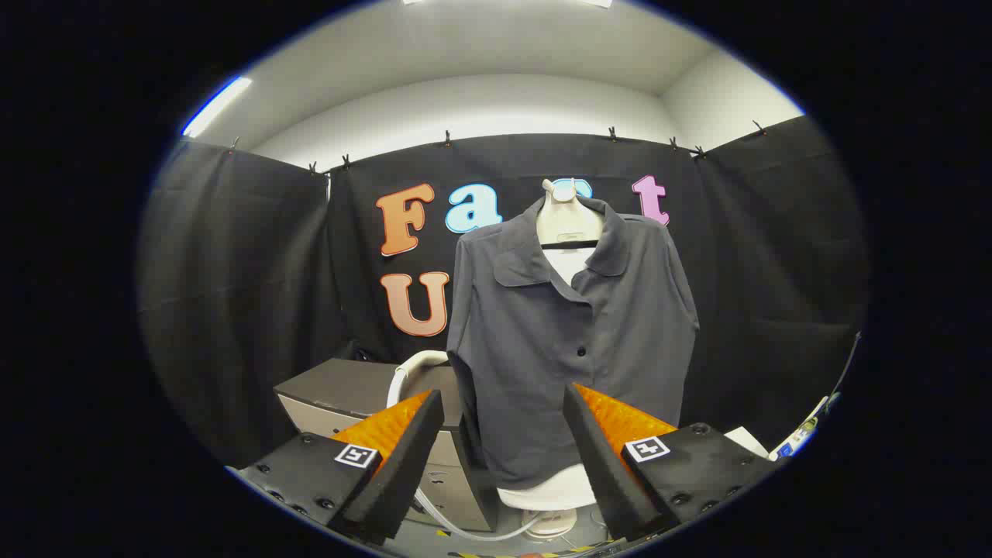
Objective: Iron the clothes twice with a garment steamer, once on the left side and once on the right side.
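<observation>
black cloth walls (232,294) close the booth on three sides, white ceiling above. landmark for everything below: the shirt.

shirt (570,341) is dark grey, collared, buttoned down the front, hung on a pale mannequin torso (568,221) standing on a round white base (552,521). it faces the gripper, hem reaching down near the base. sleeves hang loose on both sides.

left of the shirt, at its lower half: a grey box-like unit (353,391), looks like the steamer body. a white hose (411,372) arcs up from it beside the shirt's sleeve, and more hose loops along the floor toward the base below the hem. steamer head itself: can't pick it out from here, likely hidden behind the left finger or the sleeve.

right of the shirt, low down: some white and blue clutter (798,442), too small to identify.

gripper (504,457) sits in front of the shirt's lower half, fingers spread wide, nothing between them, the shirt hem and mannequin base showing through the gap.

judgement: no ironing started, step in hand is fetching the steamer head. advice: swing toward the unit left of the shirt, follow the hose to find the handle, close squarely on the handle so the nozzle faces the fabric. watch hose slack so it doesn't drag the sleeve or tip the mannequin.
</observation>
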`<state>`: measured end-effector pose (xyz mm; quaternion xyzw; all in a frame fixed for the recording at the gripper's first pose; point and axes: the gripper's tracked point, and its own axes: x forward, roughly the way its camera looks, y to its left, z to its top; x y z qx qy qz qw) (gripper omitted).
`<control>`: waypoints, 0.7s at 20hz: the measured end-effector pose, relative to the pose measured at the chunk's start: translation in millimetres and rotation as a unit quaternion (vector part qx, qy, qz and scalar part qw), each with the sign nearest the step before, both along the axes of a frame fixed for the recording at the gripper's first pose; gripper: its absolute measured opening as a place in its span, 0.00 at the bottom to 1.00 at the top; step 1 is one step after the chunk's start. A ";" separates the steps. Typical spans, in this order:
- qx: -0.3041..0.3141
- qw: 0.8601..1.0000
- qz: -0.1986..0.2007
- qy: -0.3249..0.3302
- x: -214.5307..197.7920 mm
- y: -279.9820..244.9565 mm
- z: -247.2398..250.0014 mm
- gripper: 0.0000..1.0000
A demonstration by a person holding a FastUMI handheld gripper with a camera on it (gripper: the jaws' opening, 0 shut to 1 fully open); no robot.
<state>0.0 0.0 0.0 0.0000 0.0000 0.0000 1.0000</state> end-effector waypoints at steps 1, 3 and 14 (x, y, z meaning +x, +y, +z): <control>-0.004 1.000 0.001 0.001 3.7 -2.1 0.4 1.00; -0.008 1.000 0.003 0.002 8.2 -1.3 0.0 1.00; 0.003 1.000 -0.020 -0.015 2.2 32.7 -7.8 1.00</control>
